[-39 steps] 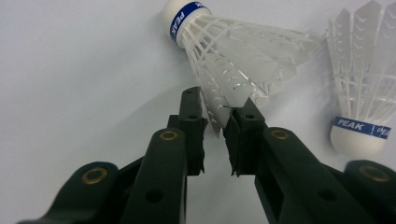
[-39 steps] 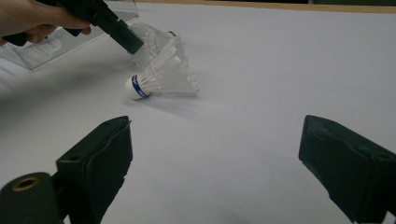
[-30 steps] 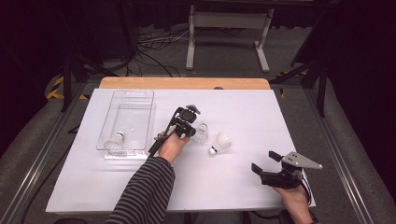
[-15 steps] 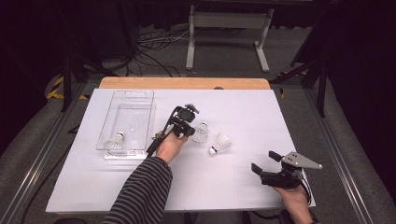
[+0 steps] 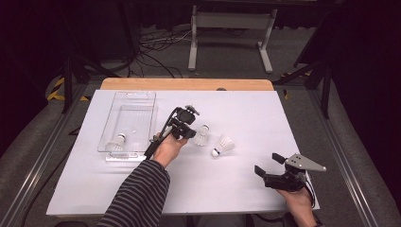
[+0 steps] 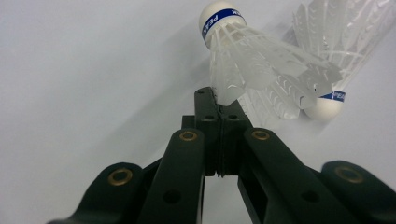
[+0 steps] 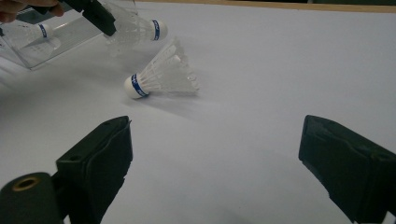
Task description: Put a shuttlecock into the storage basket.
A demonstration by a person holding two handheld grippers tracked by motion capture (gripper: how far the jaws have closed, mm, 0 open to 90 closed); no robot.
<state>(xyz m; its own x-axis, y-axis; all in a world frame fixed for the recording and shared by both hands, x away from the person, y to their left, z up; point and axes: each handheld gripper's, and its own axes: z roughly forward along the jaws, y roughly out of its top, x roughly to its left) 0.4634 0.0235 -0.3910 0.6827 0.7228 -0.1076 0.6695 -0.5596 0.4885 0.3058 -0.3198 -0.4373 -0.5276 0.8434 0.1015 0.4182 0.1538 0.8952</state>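
A: White feathered shuttlecock with a blue-banded cork (image 6: 261, 60) — pinched by a single feather edge between the pressed-together jaws of the left gripper (image 5: 185, 132), held just above the white table sheet (image 5: 236, 189), cork tilted up.

B: Risk noted: so thin a hold may be lost if the wrist is swung; the skirt could be bent or the shuttlecock dropped onto the second white shuttlecock (image 5: 223, 144) lying just beside it.

A: Clear plastic tray (image 5: 142, 97) is seen near, to the left, one more shuttlecock (image 5: 115, 143) inside at its near end. Its near wall could be clipped on a low approach.

B: Right gripper (image 5: 269, 164), jaws spread wide and empty, is kept well apart at the near right edge. Open sheet is left between.
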